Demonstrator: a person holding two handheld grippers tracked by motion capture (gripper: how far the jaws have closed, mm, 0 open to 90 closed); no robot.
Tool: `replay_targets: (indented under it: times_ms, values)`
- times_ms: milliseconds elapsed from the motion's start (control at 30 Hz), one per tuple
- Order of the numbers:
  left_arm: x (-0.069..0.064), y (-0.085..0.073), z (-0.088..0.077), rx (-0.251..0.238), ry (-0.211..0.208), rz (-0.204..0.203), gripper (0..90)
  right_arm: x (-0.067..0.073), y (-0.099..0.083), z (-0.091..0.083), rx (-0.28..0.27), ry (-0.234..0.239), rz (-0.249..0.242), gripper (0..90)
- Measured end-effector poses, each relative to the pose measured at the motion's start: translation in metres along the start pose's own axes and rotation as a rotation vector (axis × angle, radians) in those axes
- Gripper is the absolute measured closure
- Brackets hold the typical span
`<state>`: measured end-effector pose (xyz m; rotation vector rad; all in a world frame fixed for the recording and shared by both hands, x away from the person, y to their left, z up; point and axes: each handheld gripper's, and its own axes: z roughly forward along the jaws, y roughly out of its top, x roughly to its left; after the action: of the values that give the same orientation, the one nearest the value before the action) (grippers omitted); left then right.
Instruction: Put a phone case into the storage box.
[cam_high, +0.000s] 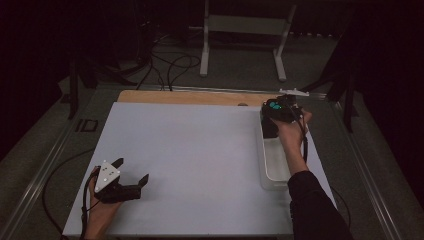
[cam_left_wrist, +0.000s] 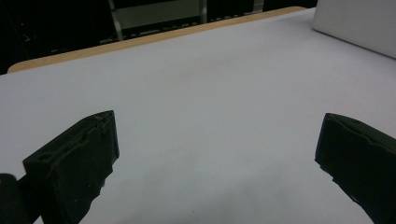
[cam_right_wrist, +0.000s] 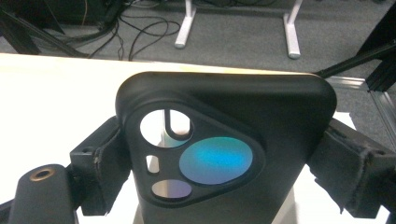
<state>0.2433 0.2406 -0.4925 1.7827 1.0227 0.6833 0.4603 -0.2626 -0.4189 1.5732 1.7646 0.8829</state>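
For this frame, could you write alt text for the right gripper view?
A black phone case with a triangular camera cutout is clamped upright between the two black jaws of the right gripper. Behind it lie the white table, grey floor and cables.

**White-topped desk with a clear tray at its right edge**

The rectangular desk (cam_high: 200, 150) is covered by a smooth white sheet, leaving a strip of bare light wood (cam_high: 190, 97) showing along the far edge. A shallow, clear plastic rectangular tray (cam_high: 272, 167) sits directly on the white surface near the right edge, its long side running front to back. Dim light makes its contents hard to tell. The desk stands on grey carpeted floor (cam_high: 240, 65).
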Motion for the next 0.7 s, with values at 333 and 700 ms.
replay_targets:
  times_ms: [333,700]
  values:
    - [0.0,0.0,0.0,0.001,-0.002,0.001,0.1,0.003,-0.003,0.014,0.031,-0.041,-0.015,13.1]
    - [0.0,0.0,0.0,0.0,-0.002,-0.002,0.1,-0.001,0.0,0.02,0.03,0.005,-0.002,7.7]
